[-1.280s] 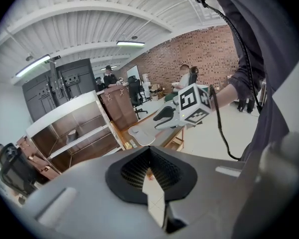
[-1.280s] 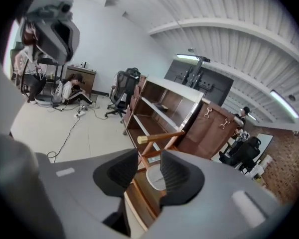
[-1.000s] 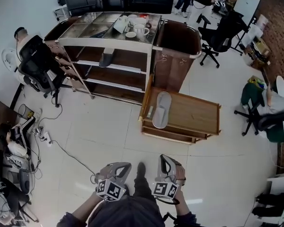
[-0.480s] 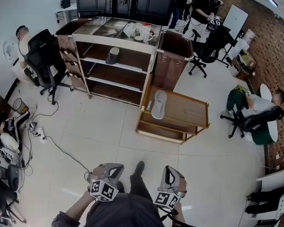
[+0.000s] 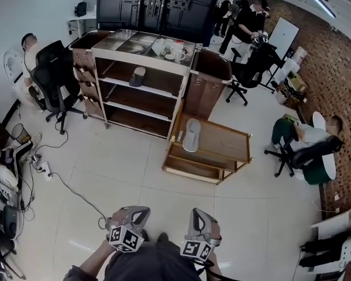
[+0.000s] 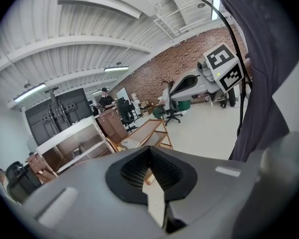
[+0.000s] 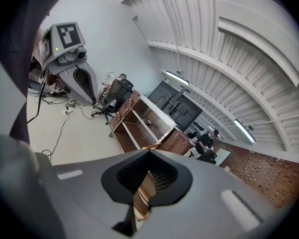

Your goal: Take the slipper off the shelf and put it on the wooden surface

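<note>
Though a dark slipper (image 5: 138, 76) sits on the upper board of the shelf (image 5: 141, 60), a grey slipper (image 5: 192, 135) lies flat on the wooden tabletop (image 5: 219, 146), at its left end, its length running toward the shelf. Tabletop: low, wooden, with a lower tier, standing at the shelf's right front corner; whether the two touch cannot be told. Shelf: open-fronted, pale frame, wooden boards, with the dark slipper toward the left of its board. Cups (image 5: 171, 50): white, grouped on the shelf top, right of centre. Brown cabinet (image 5: 207, 81): against the shelf's right side, behind the tabletop. Black chair (image 5: 54, 78): left of the shelf. Black cabinets (image 5: 158, 4): along the back wall. Seated person (image 5: 307, 138): far right, well apart from the tabletop. Floor (image 5: 123, 163): white tile, between the tabletop and the person holding the tools. Left hand-held gripper (image 5: 136, 214): low in the head view, well apart from both slippers, jaws together, nothing between them. Right hand-held gripper (image 5: 200, 218): just beside the left one, jaws likewise pressed together and empty. Left gripper view: closed pads (image 6: 162, 171), with the tabletop and shelf beyond. Right gripper view: closed pads (image 7: 134, 173), with the shelf beyond.
</note>
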Motion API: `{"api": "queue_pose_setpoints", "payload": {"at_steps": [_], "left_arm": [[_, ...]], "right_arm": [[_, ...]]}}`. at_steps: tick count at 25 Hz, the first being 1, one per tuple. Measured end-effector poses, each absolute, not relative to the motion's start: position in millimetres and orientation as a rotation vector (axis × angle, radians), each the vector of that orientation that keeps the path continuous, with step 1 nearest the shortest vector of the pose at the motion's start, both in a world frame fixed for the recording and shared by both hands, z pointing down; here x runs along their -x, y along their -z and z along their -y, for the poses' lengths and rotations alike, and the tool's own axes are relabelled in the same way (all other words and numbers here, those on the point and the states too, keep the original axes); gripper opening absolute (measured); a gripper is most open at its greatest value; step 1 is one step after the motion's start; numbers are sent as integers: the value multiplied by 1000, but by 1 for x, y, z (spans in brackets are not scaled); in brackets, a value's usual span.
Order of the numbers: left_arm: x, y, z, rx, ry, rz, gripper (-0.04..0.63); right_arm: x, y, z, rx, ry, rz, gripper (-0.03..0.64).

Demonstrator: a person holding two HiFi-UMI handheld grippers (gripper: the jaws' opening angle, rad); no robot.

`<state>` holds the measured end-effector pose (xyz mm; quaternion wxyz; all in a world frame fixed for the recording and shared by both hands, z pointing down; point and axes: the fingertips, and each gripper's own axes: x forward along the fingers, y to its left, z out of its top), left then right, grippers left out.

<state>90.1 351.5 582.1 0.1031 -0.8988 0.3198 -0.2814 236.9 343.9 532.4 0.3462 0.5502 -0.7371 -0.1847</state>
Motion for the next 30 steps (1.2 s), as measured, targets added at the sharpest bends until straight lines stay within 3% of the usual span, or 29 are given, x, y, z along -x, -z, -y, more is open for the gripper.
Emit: {"api": "queue_pose_setpoints", "payload": {"at_steps": [30], "left_arm": [[-87, -584, -366, 2654, 826, -939, 14]], "right_arm": [[-228, -523, -350, -1389, 516, 1899, 0]]}}
